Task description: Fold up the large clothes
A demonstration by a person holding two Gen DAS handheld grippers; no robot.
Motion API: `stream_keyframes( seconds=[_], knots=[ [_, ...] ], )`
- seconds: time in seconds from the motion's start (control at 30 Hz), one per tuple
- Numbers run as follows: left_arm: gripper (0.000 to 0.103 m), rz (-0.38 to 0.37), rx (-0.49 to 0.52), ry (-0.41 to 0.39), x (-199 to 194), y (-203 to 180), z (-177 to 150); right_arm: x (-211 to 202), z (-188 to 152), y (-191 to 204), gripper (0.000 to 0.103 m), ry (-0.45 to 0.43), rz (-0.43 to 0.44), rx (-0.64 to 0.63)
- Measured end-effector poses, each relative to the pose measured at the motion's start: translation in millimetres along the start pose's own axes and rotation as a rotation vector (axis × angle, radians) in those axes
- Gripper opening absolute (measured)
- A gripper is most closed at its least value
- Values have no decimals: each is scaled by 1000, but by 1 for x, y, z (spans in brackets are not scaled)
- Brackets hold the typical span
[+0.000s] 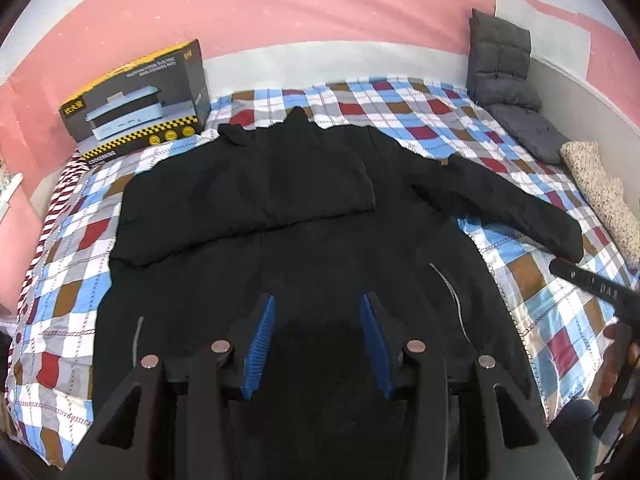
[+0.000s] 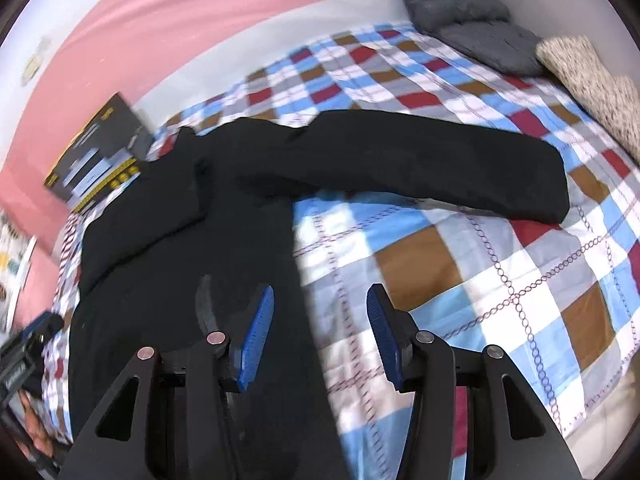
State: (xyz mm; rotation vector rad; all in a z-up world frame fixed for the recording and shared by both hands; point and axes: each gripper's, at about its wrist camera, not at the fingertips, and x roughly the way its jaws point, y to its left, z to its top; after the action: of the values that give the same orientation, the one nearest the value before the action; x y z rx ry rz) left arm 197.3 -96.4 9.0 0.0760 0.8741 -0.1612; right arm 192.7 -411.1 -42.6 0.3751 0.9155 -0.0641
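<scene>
Left wrist view: your left hand-held gripper (image 1: 316, 344) hangs over the lower middle of the black jacket (image 1: 304, 220), blue pads partly apart, nothing between them but the cloth lying flat below. The jacket is spread on the checked bed cover (image 1: 540, 300), collar toward the pink wall, hem toward you. One sleeve (image 1: 248, 196) is already laid across the chest. The other sleeve (image 1: 500, 208) is stretched out to the right, its long axis running from the shoulder down toward the right edge of the bed, the cuff resting on bare cover. A boxed appliance (image 1: 140, 104) stands at the far left corner; grey cushions (image 1: 504, 64) lie at the far right.

Right wrist view: your right hand-held gripper (image 2: 320, 332) is likewise partly open and holds nothing. It straddles the jacket's right side edge, one pad over black cloth, the other over the cover. The outstretched sleeve (image 2: 420, 168) lies ahead of it and to the right, well apart from the pads.

Assessment: that sleeve is the remaining item. Your right hand is the nearer one; reach forward toward the cuff and carry it leftward across the body.
</scene>
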Motion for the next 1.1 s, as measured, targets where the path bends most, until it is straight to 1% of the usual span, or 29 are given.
stream_keyframes(
  seconds=[0.13, 0.3, 0.43, 0.53, 0.63, 0.77, 0.8, 0.83, 0.87, 0.9, 1.0, 1.1],
  knots=[
    [46, -10, 3, 15, 23, 1, 5, 25, 13, -31, 55, 29, -9, 95],
    [46, -22, -9, 37, 62, 9, 16, 59, 32, -79, 58, 35, 12, 277],
    [46, -8, -20, 52, 92, 16, 26, 79, 43, -113, 59, 15, 19, 408],
    [46, -1, -32, 56, 108, 21, 34, 92, 50, -141, 59, 1, 25, 522],
    [46, 8, -36, 62, 120, 26, 38, 97, 56, -162, 59, -41, 51, 619],
    [46, 11, -46, 68, 129, 32, 40, 101, 61, -182, 58, -84, 53, 714],
    [46, 12, -50, 70, 131, 33, 39, 100, 63, -184, 46, -84, 43, 724],
    [46, 13, -54, 71, 131, 34, 39, 98, 68, -184, 36, -88, 9, 710],
    [46, 14, -58, 72, 131, 36, 38, 94, 73, -181, 20, -97, -5, 680],
    [46, 15, -62, 73, 131, 38, 38, 90, 79, -176, 14, -106, -10, 649],
    [46, 19, -72, 69, 128, 45, 39, 68, 97, -157, 10, -145, -37, 558],
    [46, 24, -86, 59, 123, 56, 41, 43, 118, -134, 9, -193, -23, 486]
  ],
)
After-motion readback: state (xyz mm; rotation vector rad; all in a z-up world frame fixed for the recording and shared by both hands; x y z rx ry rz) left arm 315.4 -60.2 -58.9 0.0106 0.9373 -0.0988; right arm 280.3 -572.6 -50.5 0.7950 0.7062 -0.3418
